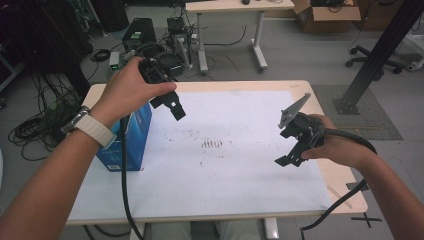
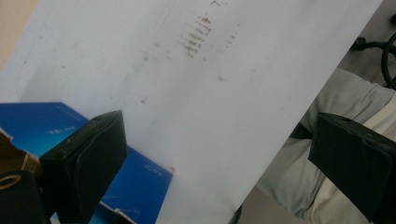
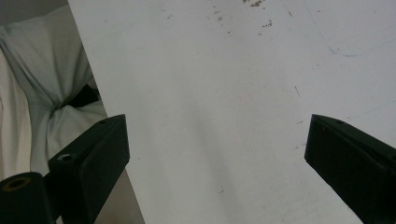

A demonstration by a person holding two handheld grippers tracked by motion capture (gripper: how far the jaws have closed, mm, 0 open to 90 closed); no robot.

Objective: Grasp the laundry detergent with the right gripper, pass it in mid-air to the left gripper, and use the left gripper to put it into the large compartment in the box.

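the left claw (image 1: 176, 111) hangs in the air with its jaws spread wide, gripping nothing, raised above the far left part of the surface (image 1: 240, 87). just under and beside it stands the blue box (image 1: 131, 142), resting on the left edge of the white sheet (image 1: 235, 165); in the left gripper view the box (image 2: 51, 123) sits behind the left jaw. the right claw (image 1: 286, 160) is spread wide too, empty, held over the sheet's right side, well apart from the box. faint brown smudges (image 1: 212, 144) mark the sheet between the two claws.
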